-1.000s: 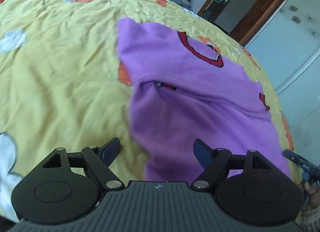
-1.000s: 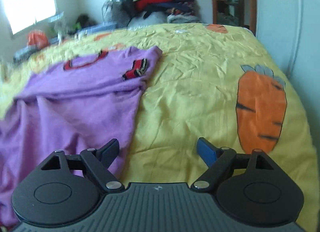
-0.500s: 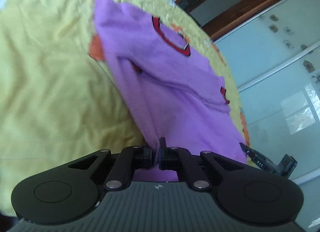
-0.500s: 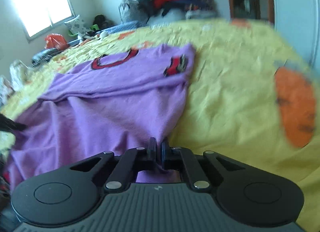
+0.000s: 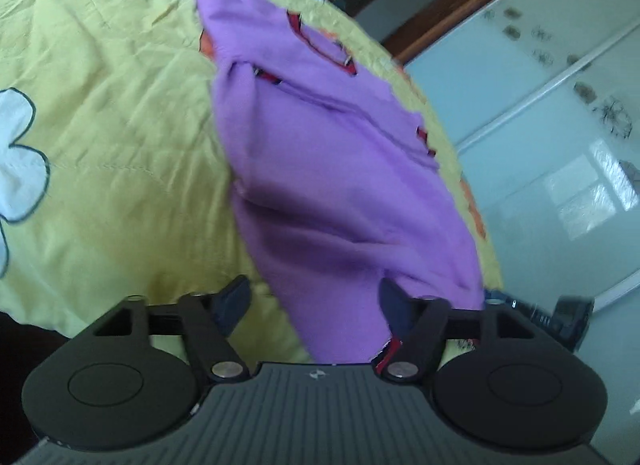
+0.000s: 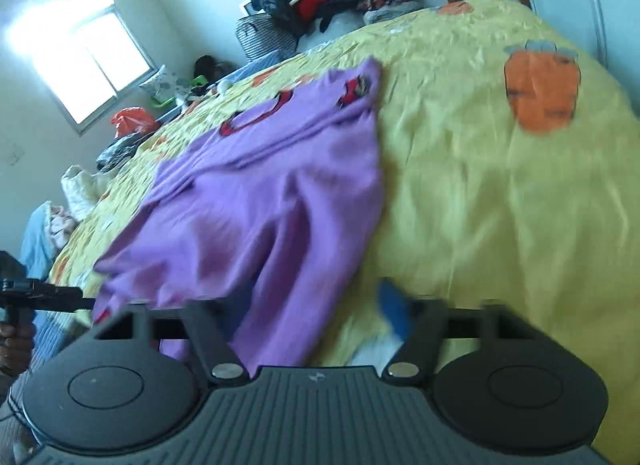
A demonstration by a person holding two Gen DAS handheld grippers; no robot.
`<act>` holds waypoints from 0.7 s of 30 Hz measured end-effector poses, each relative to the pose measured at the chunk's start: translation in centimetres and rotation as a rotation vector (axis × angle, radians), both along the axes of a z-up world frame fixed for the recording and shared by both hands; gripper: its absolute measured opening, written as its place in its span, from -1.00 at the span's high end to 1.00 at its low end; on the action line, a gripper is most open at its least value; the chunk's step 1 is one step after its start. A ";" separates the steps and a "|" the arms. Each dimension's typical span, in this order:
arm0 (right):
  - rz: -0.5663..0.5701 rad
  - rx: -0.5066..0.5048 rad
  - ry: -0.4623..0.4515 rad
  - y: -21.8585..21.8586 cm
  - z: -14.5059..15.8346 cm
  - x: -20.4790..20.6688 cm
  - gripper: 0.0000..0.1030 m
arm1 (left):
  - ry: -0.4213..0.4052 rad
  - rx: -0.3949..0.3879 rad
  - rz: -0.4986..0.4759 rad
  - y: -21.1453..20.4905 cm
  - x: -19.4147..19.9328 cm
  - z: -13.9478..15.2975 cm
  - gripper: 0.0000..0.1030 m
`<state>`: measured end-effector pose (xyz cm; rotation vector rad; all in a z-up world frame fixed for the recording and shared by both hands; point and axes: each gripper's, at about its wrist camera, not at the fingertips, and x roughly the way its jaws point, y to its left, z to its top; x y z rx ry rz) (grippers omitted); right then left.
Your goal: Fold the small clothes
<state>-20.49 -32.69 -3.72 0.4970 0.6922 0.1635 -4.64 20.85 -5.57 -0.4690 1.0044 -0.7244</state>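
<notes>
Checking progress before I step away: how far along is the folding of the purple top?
Done: the purple top lies on the yellow bedspread with sleeves folded in. In hand: nothing; the left gripper and right gripper are opening over its hem. Left: folding the body up; it is still full length.

purple garment (image 5: 332, 169): soft matt knit cloth
bedspread (image 5: 104, 113): crinkled matt yellow cloth
left tool (image 5: 316, 301): matt black plastic, ribbed body
wardrobe doors (image 5: 560, 113): glossy

Black left gripper (image 5: 314, 301) with ribbed grey body, silver screws, blue-padded fingers (image 5: 394, 299).
</notes>
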 end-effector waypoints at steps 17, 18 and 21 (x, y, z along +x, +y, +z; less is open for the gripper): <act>-0.034 0.044 -0.035 1.2 -0.1 -0.4 -0.47 | 0.220 -0.289 0.091 -0.8 -0.8 -5.3 0.97; -0.037 0.057 -0.030 1.2 -0.1 -0.5 -0.46 | 0.214 -0.285 0.083 -0.6 -0.8 -5.2 0.97; -0.009 0.131 -0.025 1.4 -0.5 -0.7 -0.28 | 0.198 -0.285 0.063 0.1 -1.0 -4.6 0.97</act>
